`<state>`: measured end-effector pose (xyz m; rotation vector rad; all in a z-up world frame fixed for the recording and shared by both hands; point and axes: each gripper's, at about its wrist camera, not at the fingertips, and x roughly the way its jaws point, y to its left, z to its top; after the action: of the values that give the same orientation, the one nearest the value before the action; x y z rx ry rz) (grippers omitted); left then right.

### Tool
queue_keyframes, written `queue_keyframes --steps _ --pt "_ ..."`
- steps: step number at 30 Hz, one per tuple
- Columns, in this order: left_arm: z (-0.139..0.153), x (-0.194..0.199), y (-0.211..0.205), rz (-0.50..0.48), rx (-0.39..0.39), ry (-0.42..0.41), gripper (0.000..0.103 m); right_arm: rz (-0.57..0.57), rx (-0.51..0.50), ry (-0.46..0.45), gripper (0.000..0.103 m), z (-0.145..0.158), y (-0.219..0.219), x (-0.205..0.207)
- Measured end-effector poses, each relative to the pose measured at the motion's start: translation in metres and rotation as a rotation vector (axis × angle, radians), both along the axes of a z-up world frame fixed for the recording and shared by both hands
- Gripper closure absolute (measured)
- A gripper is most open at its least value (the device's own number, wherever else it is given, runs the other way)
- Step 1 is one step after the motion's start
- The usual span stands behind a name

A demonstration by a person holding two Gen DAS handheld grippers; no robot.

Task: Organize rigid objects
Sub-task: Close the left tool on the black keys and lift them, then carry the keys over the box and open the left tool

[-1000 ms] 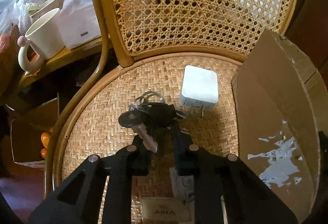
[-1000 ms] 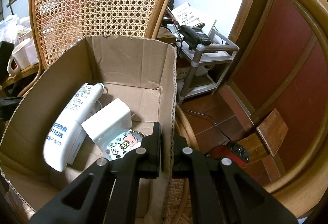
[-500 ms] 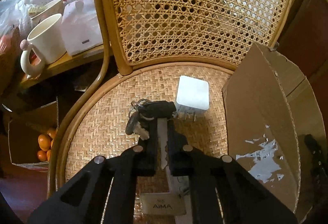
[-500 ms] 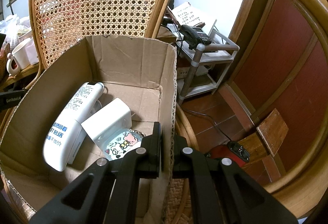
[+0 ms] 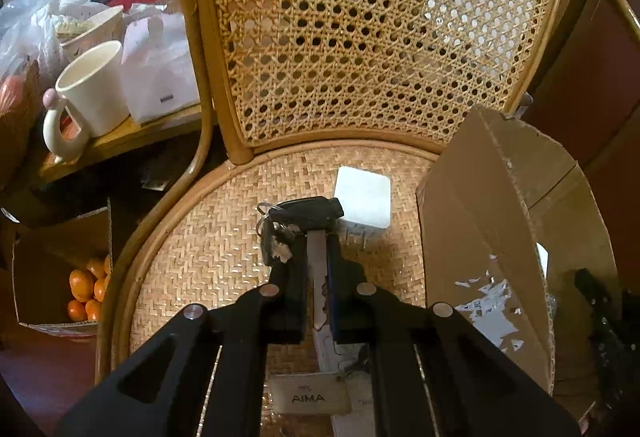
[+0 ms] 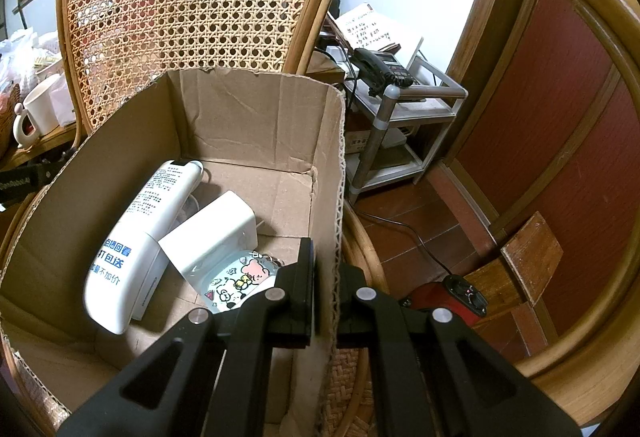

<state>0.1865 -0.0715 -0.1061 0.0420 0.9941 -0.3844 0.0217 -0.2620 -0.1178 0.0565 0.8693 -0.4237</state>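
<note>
My left gripper [image 5: 318,237] is shut on a bunch of keys [image 5: 304,215] with a black fob, held above the woven chair seat [image 5: 208,253]. A white charger [image 5: 362,201] lies on the seat just beyond the keys. The cardboard box [image 5: 480,221] stands on the seat to the right. My right gripper [image 6: 325,257] is shut on the box's right wall [image 6: 330,173]. Inside the box lie a white bottle [image 6: 132,249], a white adapter [image 6: 212,233] and a cartoon phone case [image 6: 240,277].
A white mug [image 5: 86,97] and bags sit on a side table to the left. A small box of oranges [image 5: 86,289] is on the floor at left. A metal shelf with a telephone [image 6: 380,71] stands right of the chair. A tag marked AIMA [image 5: 308,397] hangs below.
My left gripper closed on the keys and lifted them off the seat, moving back a little. The right gripper stayed clamped on the box wall.
</note>
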Motion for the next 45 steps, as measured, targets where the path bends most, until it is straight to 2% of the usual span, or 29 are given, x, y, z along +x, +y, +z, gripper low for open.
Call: queue_keyframes --steps 9,14,24,26,30,34,38,42,45 --pt "0.023 -0.014 -0.005 -0.011 0.009 -0.083 0.096 -0.003 0.007 -0.002 0.096 -0.001 0.001 0.0" --pt "0.041 -0.025 -0.008 -0.015 -0.053 -0.114 0.096 -0.008 0.015 -0.006 0.096 -0.001 0.001 0.001" --pt "0.087 -0.066 -0.023 -0.034 -0.098 -0.285 0.096 -0.014 0.024 -0.012 0.097 0.001 -0.001 0.001" --pt "0.095 -0.075 -0.027 -0.038 -0.124 -0.317 0.096 -0.014 0.024 -0.012 0.097 0.001 -0.001 0.001" --pt "0.114 -0.096 -0.037 -0.083 -0.227 -0.374 0.096 -0.017 0.024 -0.013 0.097 0.002 -0.001 0.001" --pt "0.123 -0.115 -0.057 -0.161 -0.251 -0.433 0.095 -0.015 0.023 -0.013 0.097 0.002 -0.001 0.001" --pt "0.117 -0.118 -0.075 -0.203 -0.264 -0.381 0.095 -0.009 0.021 -0.014 0.097 0.004 -0.001 0.001" --pt "0.107 -0.11 -0.081 -0.189 -0.267 -0.32 0.097 -0.007 0.021 -0.014 0.097 0.004 -0.001 0.0" --pt "0.106 -0.109 -0.081 -0.18 -0.261 -0.317 0.097 -0.007 0.022 -0.014 0.097 0.003 -0.001 0.0"
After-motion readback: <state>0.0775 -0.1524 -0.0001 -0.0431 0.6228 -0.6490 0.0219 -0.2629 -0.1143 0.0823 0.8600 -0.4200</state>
